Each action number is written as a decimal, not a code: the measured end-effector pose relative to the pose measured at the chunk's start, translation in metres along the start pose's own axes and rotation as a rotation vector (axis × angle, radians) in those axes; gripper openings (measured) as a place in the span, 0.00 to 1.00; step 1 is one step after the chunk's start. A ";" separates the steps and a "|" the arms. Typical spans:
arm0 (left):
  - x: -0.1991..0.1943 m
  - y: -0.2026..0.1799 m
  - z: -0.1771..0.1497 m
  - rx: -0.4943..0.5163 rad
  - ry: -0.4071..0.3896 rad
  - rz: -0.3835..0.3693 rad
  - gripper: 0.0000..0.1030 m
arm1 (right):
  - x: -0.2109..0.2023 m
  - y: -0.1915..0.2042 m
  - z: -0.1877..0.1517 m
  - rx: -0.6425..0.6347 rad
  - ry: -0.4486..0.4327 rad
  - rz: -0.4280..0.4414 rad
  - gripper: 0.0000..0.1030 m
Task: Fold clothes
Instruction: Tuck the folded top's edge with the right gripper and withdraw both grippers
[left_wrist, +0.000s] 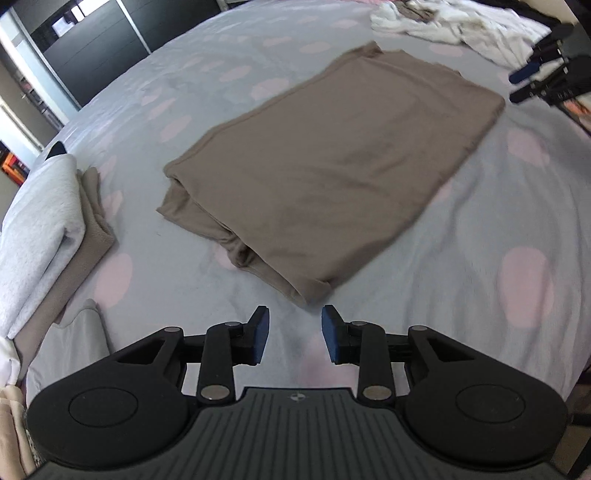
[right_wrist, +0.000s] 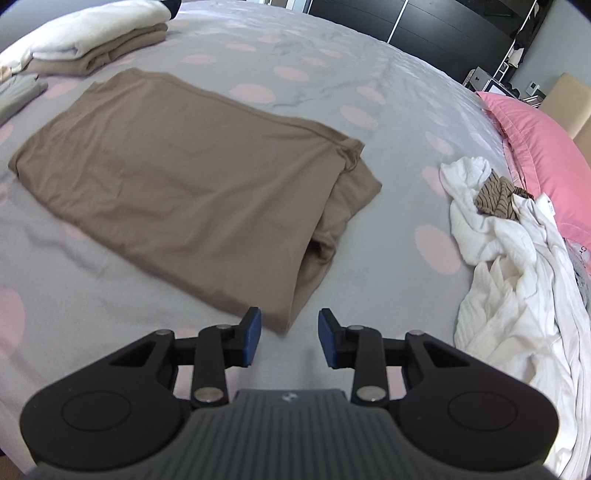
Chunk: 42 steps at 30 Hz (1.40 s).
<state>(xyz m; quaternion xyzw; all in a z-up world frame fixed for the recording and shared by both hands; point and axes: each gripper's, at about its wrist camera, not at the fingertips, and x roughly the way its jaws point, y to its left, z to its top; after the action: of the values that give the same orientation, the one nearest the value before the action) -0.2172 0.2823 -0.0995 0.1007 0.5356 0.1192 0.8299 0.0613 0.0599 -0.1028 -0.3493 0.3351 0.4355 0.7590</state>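
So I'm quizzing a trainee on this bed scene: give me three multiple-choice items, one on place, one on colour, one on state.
1. Where is the folded stack relative to the brown garment in the right wrist view?
A upper left
B lower right
C on top of it

2. What colour is the pillow?
A green
B pink
C black

3. How are the right gripper fingers?
A clamped on the garment
B apart, holding nothing
C gripping the pillow

Answers: 1 A, the stack sits by the far left corner; 2 B, plainly pink; 3 B, bare bedsheet shows between them.
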 end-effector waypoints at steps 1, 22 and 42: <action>0.004 -0.005 -0.002 0.021 0.003 0.014 0.28 | 0.003 0.001 -0.004 -0.003 0.002 -0.007 0.36; 0.023 0.004 -0.002 -0.036 0.021 -0.005 0.00 | 0.023 0.006 -0.009 -0.046 0.030 -0.034 0.02; -0.001 -0.040 -0.010 0.120 -0.027 0.246 0.12 | -0.010 0.073 -0.036 -0.301 -0.050 -0.163 0.36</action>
<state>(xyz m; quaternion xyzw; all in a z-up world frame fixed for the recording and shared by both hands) -0.2234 0.2440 -0.1149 0.2166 0.5144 0.1865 0.8085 -0.0158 0.0531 -0.1311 -0.4743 0.2175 0.4262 0.7390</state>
